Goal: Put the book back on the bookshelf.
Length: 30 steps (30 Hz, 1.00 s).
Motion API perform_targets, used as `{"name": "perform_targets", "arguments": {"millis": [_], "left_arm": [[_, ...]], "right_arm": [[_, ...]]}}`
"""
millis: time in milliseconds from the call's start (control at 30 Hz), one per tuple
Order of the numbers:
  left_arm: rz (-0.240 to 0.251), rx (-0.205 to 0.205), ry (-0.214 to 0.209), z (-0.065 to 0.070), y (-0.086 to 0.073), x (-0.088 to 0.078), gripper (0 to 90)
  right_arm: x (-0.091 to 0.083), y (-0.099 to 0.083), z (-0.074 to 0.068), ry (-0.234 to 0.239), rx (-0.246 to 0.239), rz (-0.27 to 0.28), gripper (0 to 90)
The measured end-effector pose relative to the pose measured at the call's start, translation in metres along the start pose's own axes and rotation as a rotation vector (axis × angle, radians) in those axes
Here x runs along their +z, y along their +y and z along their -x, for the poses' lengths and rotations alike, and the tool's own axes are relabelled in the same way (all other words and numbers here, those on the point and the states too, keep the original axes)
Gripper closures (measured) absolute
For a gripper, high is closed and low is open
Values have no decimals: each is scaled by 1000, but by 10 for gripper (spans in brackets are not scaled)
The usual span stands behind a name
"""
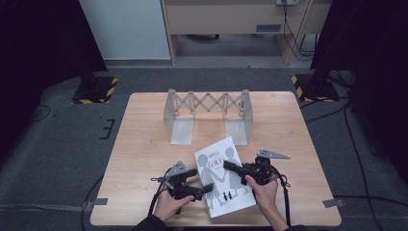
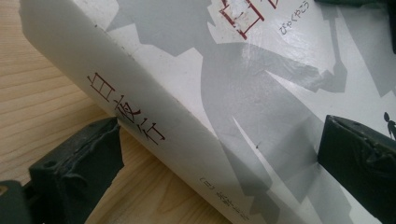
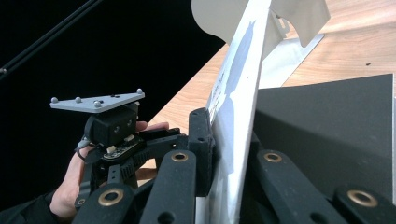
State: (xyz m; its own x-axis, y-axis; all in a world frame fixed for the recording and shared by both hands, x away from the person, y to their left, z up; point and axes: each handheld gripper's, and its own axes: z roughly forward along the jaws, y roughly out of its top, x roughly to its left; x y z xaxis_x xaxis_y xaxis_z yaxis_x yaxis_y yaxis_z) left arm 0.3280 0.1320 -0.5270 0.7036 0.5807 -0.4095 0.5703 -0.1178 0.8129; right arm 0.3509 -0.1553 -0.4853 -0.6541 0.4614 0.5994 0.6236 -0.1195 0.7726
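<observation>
High view: book (image 1: 224, 177) flat on table (image 1: 144, 144), short of rack (image 1: 208, 115). We see right gripper (image 1: 230, 166) clamping cover edge, left gripper (image 1: 204, 189) released astride spine. Shelving remains, we judge.

Light wooden table (image 1: 144, 144), on it a white book (image 1: 223, 175) and an expanding metal rack (image 1: 208, 115).

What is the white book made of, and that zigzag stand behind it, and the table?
The book looks like paper with a smooth, slightly glossy cover; light reflects softly off it. The zigzag stand seems to be pale grey metal, thin and matte, though it may be plastic. The table looks like light wood or a wood-look top, with visible grain lines.
</observation>
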Motion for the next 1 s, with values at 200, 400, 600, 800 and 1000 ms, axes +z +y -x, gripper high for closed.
{"name": "perform_targets", "arguments": {"millis": [200,400,600,800,1000], "left_arm": [[-8,-45,-43,-4,-1,2,0],[-35,-98,-114,-5,-6,7,0],[-32,-125,-122,-8,-9,12,0],[-70,-160,-125,-10,-11,16,0],[-64,-171,-115,-9,-12,17,3]], "right_arm": [[0,0,1,19,-6,1,826],[2,2,-1,39,-18,-10,828],[4,1,7,2,6,-28,802],[7,-2,11,-85,-64,-81,716],[7,-3,12,-119,-130,-108,631]]}}
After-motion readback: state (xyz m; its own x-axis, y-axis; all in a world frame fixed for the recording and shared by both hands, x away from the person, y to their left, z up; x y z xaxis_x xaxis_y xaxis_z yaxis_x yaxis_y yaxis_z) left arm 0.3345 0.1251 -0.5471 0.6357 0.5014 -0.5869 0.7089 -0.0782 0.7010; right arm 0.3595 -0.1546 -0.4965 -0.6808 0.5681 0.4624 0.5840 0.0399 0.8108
